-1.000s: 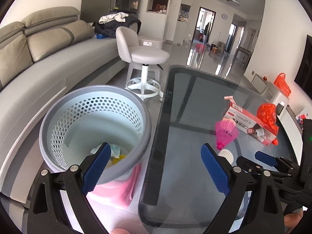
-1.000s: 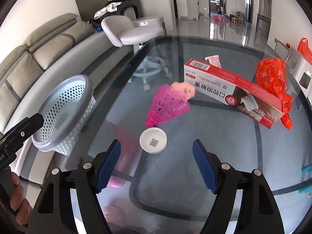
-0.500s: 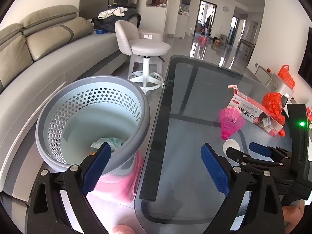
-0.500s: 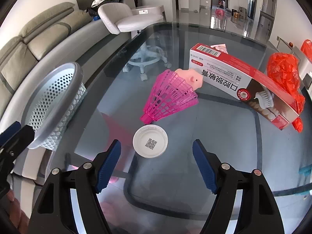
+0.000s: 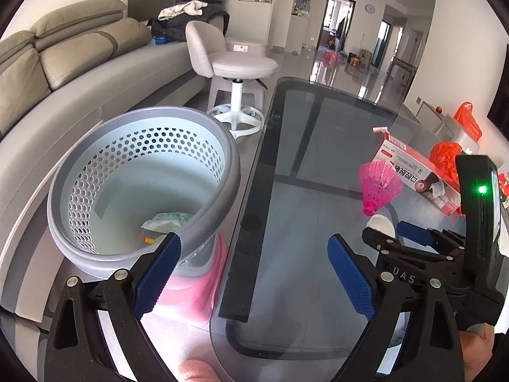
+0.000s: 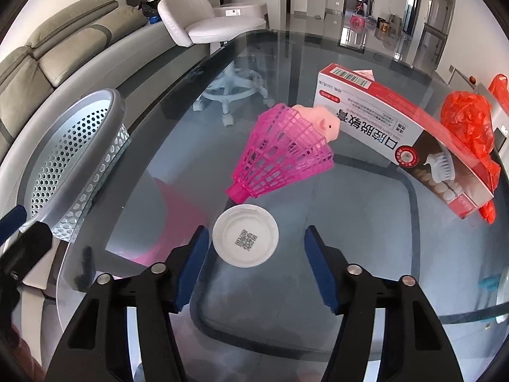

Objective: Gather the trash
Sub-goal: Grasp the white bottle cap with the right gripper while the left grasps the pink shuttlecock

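Glossy glass table (image 6: 366, 222), perforated plastic bin (image 5: 143, 146), crinkled plastic bag (image 6: 467, 121).

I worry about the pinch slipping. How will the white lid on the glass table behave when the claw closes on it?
The white lid looks thin, rigid and light, so it should lift easily. It lies flat on smooth glass table, so it may skate sideways. Its low rim gives the right claw, open around it, little to grip.
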Available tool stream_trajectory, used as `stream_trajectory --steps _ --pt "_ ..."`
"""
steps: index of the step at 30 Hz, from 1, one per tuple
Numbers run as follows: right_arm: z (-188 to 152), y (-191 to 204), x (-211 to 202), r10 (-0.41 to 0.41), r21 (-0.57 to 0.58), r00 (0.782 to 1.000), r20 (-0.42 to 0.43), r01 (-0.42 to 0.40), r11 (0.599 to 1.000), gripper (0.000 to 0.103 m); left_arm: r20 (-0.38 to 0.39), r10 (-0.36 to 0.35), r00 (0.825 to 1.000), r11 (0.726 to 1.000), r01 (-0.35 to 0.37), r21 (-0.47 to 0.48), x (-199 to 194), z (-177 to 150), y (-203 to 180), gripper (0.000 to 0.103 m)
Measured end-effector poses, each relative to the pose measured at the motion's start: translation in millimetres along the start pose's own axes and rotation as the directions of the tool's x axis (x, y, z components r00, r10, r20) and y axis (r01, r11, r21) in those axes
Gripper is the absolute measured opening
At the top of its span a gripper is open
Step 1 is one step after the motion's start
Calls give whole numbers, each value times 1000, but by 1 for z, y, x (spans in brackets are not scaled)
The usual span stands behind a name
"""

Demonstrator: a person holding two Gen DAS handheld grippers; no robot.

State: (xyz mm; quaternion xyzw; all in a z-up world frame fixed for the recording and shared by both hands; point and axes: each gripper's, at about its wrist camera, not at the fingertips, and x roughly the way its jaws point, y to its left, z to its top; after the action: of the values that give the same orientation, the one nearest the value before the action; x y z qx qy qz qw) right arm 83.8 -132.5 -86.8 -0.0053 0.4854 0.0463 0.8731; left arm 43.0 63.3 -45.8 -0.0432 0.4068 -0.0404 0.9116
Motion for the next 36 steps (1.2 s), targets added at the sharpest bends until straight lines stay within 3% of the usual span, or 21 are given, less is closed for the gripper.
stream_trajectory --steps 1,3,9,14,25,36 --pt "0 0 0 -6 -6 1000 1 6 1000 44 -4 0 1000 1000 0 1 1 -1 -1 91" --pt "0 2 -1 -19 -29 1000 6 19 999 39 -8 -1 1000 1000 1 2 3 -1 -2 91" --pt "0 -4 -6 5 -8 1000 2 -5 1000 39 -11 -5 1000 1000 6 23 4 0 -12 91" --pt "0 -31 -29 27 93 998 50 -31 995 39 -14 -16 1000 998 17 59 12 4 -29 91" --pt "1 -98 -67 -59 247 988 144 21 969 39 -59 -66 996 982 75 173 53 18 -92 92" --pt "4 -117 -73 -4 305 985 172 -50 951 39 -108 -91 990 970 113 217 97 33 -139 90"
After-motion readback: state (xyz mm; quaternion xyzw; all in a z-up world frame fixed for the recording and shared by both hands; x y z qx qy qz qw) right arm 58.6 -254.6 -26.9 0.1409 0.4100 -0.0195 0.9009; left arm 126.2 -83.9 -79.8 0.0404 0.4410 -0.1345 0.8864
